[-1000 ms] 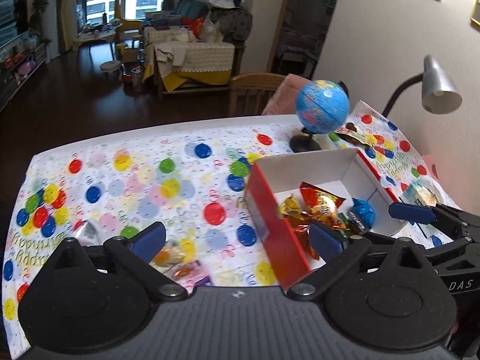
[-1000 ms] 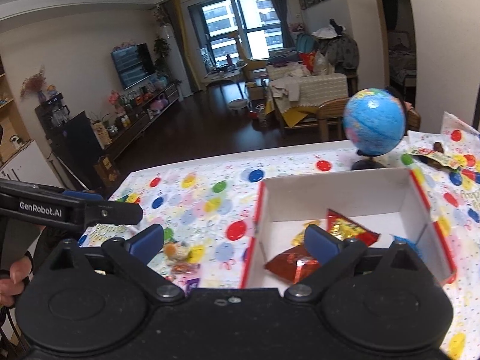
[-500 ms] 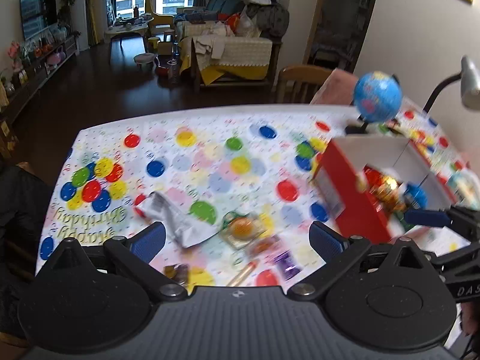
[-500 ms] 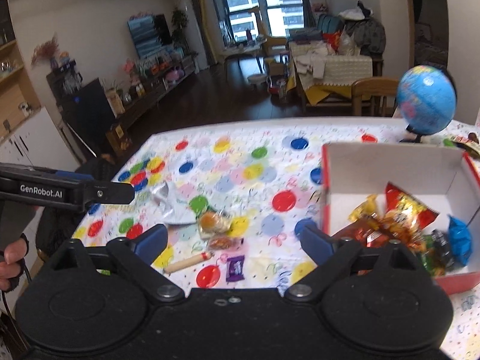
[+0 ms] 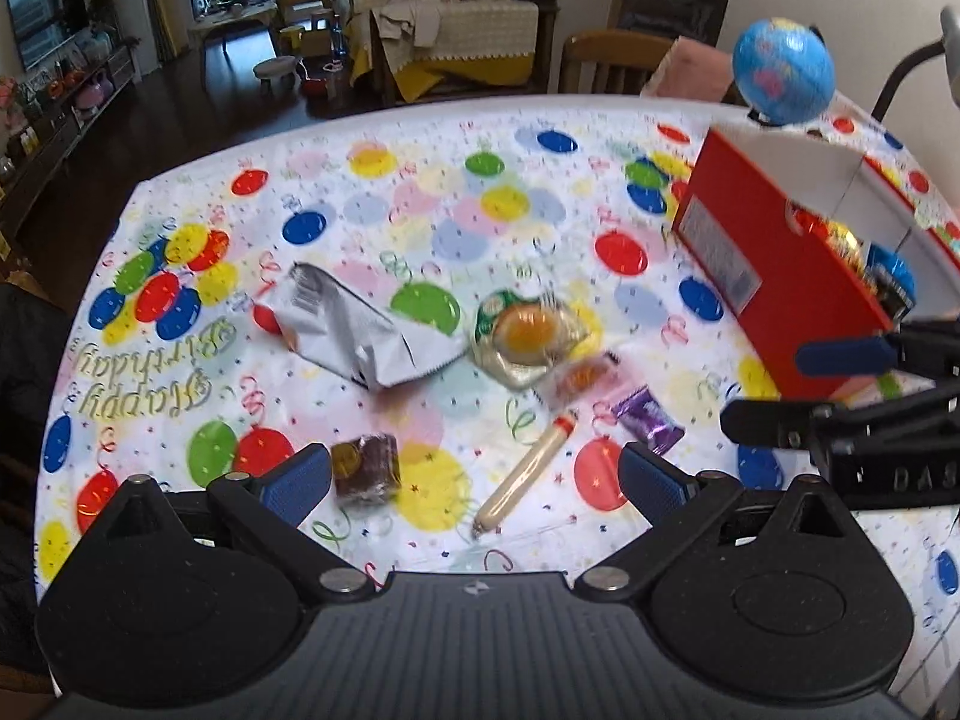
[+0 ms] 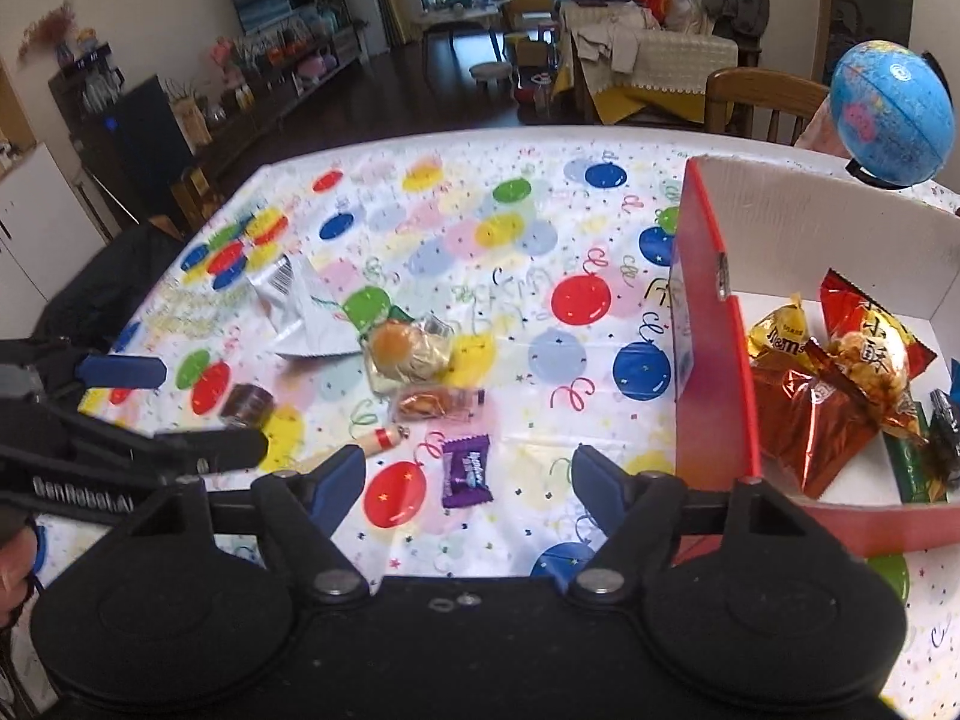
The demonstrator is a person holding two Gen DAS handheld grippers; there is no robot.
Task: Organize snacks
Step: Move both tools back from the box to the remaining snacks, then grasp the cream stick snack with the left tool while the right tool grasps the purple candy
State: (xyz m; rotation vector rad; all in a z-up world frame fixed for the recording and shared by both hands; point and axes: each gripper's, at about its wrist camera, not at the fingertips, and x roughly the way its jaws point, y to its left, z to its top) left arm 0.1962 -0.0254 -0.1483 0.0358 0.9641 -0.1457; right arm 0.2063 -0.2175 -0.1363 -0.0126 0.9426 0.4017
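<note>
Loose snacks lie on the balloon-print tablecloth: a silver pouch (image 5: pixel 360 330), a clear pack with an orange sweet (image 5: pixel 528 336), a small orange pack (image 5: pixel 582 375), a purple candy (image 5: pixel 648 420), a sausage stick (image 5: pixel 528 474) and a brown cube (image 5: pixel 366 465). The red box (image 5: pixel 762 264) at the right holds several snacks (image 6: pixel 840 372). My left gripper (image 5: pixel 477 483) hangs open above the brown cube and the sausage stick. My right gripper (image 6: pixel 468 477) is over the purple candy (image 6: pixel 465 471), its jaws closing but still apart from it.
A blue globe (image 6: pixel 891 114) stands behind the red box (image 6: pixel 714 360). A wooden chair (image 5: pixel 606 63) is at the table's far edge. The table's left edge drops to a dark floor. A hand (image 6: pixel 15 570) shows at the lower left of the right wrist view.
Both grippers swung left from the box and sank toward the loose snacks. The right gripper's jaws have narrowed. Nothing has been picked up.
</note>
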